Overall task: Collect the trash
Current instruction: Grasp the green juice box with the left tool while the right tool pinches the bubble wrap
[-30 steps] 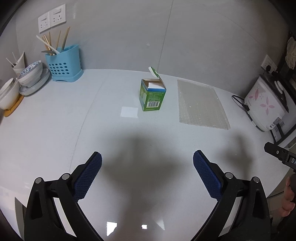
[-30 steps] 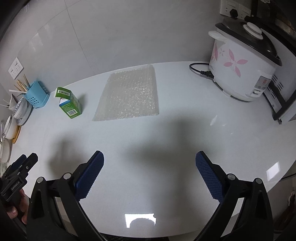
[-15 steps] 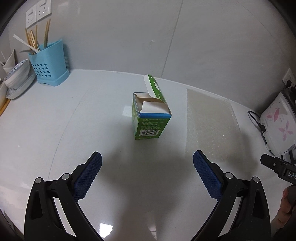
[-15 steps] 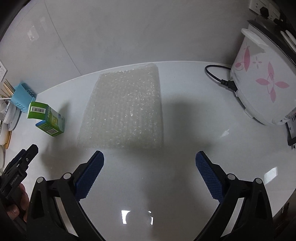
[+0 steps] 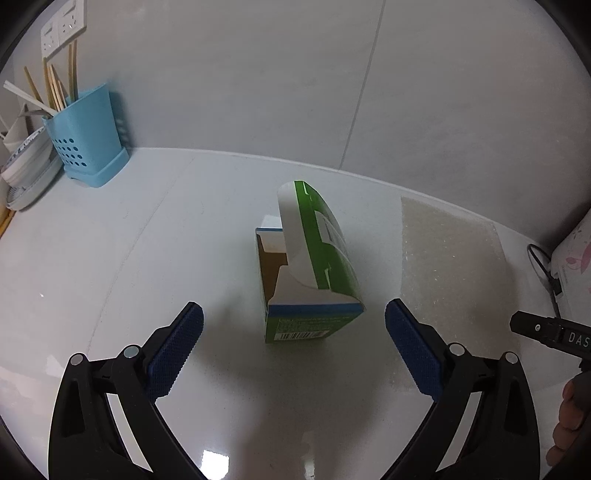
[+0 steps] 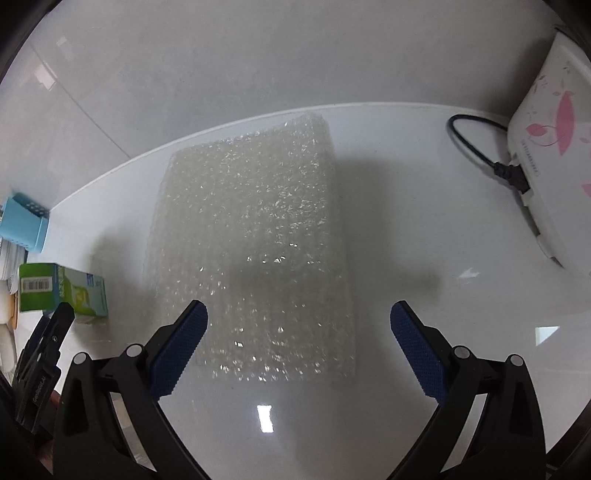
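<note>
Left wrist view is showing my left gripper (image 5: pixel 293 347) hanging wide open over the glossy white desk (image 5: pixel 147 258), its blue pads either side of one green and white cardboard carton (image 5: pixel 310 280) without touching it. That carton is standing upright with its top flap lifted and a barcode on the near face; its small print is too blurred for me to read. I am seeing the letters "DAS" on my right gripper's black body at the right edge.

Right wrist view is showing my right gripper (image 6: pixel 299 339) spread open just above the near end of one flat clear bubble-wrap sheet (image 6: pixel 251 240), lying right of the carton. One white rice cooker with pink flowers (image 6: pixel 554 147) is sitting plugged in at the right. One blue perforated plastic utensil holder (image 5: pixel 86 144) is standing against the grey tiled wall (image 5: pixel 258 74), below two white wall sockets (image 5: pixel 62 26).
</note>
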A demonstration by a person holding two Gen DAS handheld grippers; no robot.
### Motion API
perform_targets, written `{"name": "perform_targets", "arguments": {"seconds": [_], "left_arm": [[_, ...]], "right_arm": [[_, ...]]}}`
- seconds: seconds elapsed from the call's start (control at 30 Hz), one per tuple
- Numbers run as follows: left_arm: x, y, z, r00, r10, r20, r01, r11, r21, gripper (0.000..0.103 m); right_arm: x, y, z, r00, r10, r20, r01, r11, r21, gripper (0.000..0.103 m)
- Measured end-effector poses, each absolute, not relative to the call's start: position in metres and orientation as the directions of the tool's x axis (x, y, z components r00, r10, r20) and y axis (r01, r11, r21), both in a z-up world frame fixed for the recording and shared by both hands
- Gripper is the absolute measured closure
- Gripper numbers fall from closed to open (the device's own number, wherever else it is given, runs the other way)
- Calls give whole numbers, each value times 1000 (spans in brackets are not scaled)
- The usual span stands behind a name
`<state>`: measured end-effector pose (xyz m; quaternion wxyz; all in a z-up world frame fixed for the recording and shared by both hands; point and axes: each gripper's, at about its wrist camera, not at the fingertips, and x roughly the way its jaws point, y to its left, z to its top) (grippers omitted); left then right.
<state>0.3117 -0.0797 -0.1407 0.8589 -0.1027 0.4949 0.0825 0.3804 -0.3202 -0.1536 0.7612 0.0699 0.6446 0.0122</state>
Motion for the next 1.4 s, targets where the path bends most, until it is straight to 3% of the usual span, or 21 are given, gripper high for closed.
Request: {"name": "perform_targets", "arguments": {"seconds": [0.13,0.23,0.47,0.63,0.73,0.8,0.83,0.9,1.0,1.4], "left_arm": [[320,-80,-148,488,53,-871,-252,964,-82,9],[324,-80,-153,477,54,-877,-248,966,-76,17],[329,-83,-157,448,39,-893,-227,971,-71,57],[324,-78,-153,462,45,-886,-226,972,-68,58],[318,-77,-148,464,45,-885,-214,975,-63,58],[313,-76,-145,461,39,-887,-208,976,-65,58],[310,-75,-144,459,38,-888,-205,977,-64,58],[303,-74,-140,460,34,-887,-198,978,-65,58],[293,-72,-133,471,26,-882,-183,981,-69,58],[248,-68,-108,493,1,-870,-148,985,-83,58]], "right_arm": [[392,-311,-170,125,105,-987,72,991,115,8],[397,-304,-179,104,81,-991,69,994,89,8],[401,-289,-195,49,78,-996,72,994,81,10],[396,-282,-194,50,52,-997,52,997,54,18],[393,-277,-190,48,47,-998,33,998,48,35],[392,-279,-186,41,60,-997,27,998,61,57],[392,-282,-185,39,68,-997,33,997,69,62],[390,-290,-183,25,80,-996,54,995,81,86],[383,-296,-182,-3,116,-993,75,990,115,93],[329,-301,-143,111,111,-988,53,992,118,94]]}}
